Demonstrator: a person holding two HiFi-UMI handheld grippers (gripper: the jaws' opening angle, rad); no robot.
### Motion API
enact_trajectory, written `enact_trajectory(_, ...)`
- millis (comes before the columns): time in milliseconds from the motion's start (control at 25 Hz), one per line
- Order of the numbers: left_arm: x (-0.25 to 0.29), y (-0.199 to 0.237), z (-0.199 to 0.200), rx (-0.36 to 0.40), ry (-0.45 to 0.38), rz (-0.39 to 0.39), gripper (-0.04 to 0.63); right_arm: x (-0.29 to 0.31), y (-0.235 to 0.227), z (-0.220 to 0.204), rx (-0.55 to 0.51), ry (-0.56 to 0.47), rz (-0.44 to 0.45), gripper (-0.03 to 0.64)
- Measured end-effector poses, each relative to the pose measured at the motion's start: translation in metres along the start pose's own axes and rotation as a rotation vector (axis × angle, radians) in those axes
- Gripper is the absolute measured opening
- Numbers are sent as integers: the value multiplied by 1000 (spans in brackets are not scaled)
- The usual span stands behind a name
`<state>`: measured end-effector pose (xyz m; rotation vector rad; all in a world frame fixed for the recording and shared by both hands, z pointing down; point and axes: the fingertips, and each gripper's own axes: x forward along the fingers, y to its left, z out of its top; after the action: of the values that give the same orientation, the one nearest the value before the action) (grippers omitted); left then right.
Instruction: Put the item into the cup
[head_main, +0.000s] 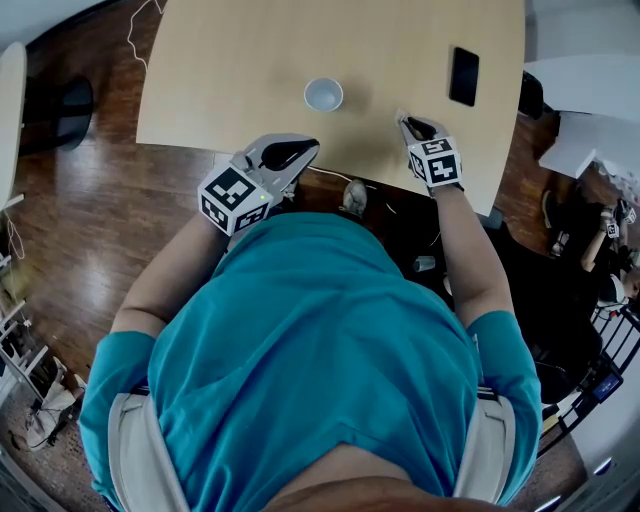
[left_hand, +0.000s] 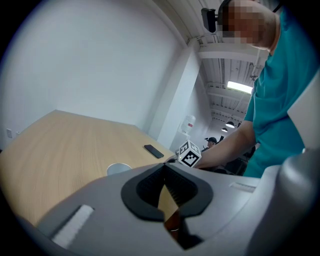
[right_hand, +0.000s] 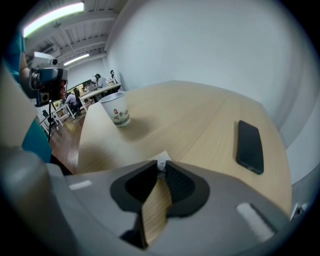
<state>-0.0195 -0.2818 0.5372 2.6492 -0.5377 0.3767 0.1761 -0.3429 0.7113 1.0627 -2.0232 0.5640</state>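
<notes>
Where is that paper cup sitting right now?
In the head view the paper cup stands upright near the middle of the wooden table, left of the black phone, with bare tabletop all around it.

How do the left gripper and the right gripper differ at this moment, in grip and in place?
The right gripper is closed on a small white item at its tips; the left gripper is shut with nothing between its jaws. The right gripper reaches in over the table, pointing steeply down; the left gripper sits at the table's near edge, closer to level. Both face the cup.
</notes>
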Motion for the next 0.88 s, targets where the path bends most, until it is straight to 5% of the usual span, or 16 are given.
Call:
enact_trajectory(360,-6,9,4,-7,-18,27,5,-16,4,14,-13,-30,19,13)
enact_trajectory(880,-32,55,13,4,-77,119,5,-70,61,126,-113,-167,115,12)
